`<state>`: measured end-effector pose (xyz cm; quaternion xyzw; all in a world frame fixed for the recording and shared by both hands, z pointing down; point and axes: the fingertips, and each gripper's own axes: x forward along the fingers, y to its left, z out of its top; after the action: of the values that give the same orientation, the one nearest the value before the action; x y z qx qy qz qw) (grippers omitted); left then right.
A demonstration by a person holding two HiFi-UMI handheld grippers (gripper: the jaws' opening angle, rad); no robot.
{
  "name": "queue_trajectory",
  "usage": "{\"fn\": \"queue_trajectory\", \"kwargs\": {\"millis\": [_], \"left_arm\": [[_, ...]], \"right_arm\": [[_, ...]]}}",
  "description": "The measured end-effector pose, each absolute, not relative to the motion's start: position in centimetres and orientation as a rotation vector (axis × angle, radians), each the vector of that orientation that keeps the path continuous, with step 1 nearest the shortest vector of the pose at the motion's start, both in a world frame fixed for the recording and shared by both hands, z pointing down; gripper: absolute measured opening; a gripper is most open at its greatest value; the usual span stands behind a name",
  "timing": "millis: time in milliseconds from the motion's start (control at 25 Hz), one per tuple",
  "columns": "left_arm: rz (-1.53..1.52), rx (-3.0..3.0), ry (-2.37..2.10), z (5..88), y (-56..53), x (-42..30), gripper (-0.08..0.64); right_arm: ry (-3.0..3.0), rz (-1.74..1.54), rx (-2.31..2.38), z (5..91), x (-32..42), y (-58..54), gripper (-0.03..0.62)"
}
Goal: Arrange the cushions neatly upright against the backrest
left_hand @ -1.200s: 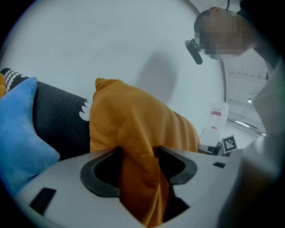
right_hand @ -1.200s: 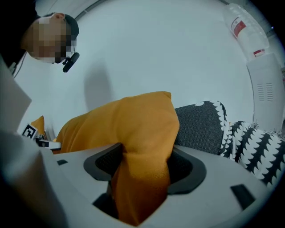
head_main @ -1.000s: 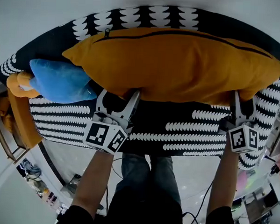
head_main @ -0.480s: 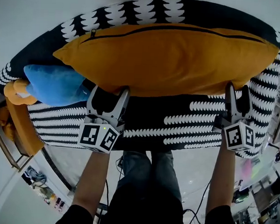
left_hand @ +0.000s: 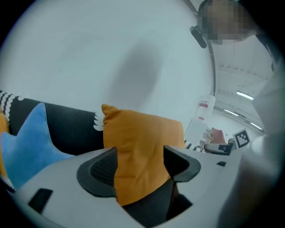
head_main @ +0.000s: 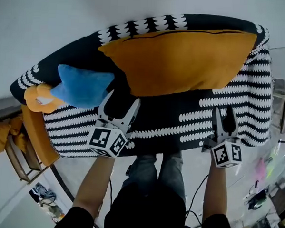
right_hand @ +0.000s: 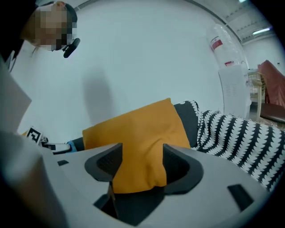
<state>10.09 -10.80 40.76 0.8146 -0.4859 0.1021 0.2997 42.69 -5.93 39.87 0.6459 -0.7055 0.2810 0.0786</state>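
A long orange cushion (head_main: 179, 56) leans against the backrest of the black-and-white patterned sofa (head_main: 228, 120). To its left a blue cushion (head_main: 82, 86) lies on the seat, with a small orange plush (head_main: 41, 95) beside it. My left gripper (head_main: 121, 105) hovers open just below the cushion's left end, and its jaws have just closed a little. My right gripper (head_main: 225, 113) is open and clear of the right end, jaws also just narrowing. Neither holds anything. Both gripper views show the orange cushion (left_hand: 142, 142) (right_hand: 138, 133) beyond the left gripper (left_hand: 138, 167) and the right gripper (right_hand: 138, 167).
A white wall rises behind the sofa. An orange cloth on a wooden chair (head_main: 32, 134) stands at the sofa's left end. A tall white appliance (right_hand: 231, 80) stands past the right end. The person's legs are against the sofa's front edge, with cables on the floor.
Both grippers have drawn back from the orange cushion's lower edge, which they were at before. The cushion now stands on its own against the backrest. The view has shifted right.
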Motion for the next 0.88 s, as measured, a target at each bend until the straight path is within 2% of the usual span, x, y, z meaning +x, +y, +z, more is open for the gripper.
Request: {"fn": "queue_trajectory", "kwargs": {"millis": [120,400,480,560,760,880], "left_arm": [[0.297,2.250,-1.236,36.3,-8.7,8.5,0.274],[0.295,2.292,-1.302,26.2,-2.4,4.5,0.205],[0.236,2.291,-1.343,23.6,-0.6,4.8,0.196],[0.169,2.307,-1.395,21.1,0.9,5.7,0.145],[-0.030,2.319,-1.458,15.5,6.1,9.3,0.143],[-0.044,2.349,-1.487,12.4,9.3,11.5,0.143]], "right_arm": [[-2.168,0.749,1.865,36.0,38.6,-3.6,0.280],[-2.340,0.698,1.775,25.2,34.3,-0.2,0.235],[-2.403,0.617,1.748,21.6,35.0,1.4,0.229],[-2.465,0.540,1.735,18.4,36.3,3.4,0.221],[-2.510,0.514,1.832,13.4,41.8,10.4,0.195],[-2.539,0.546,1.872,11.6,44.7,13.1,0.189]]}}
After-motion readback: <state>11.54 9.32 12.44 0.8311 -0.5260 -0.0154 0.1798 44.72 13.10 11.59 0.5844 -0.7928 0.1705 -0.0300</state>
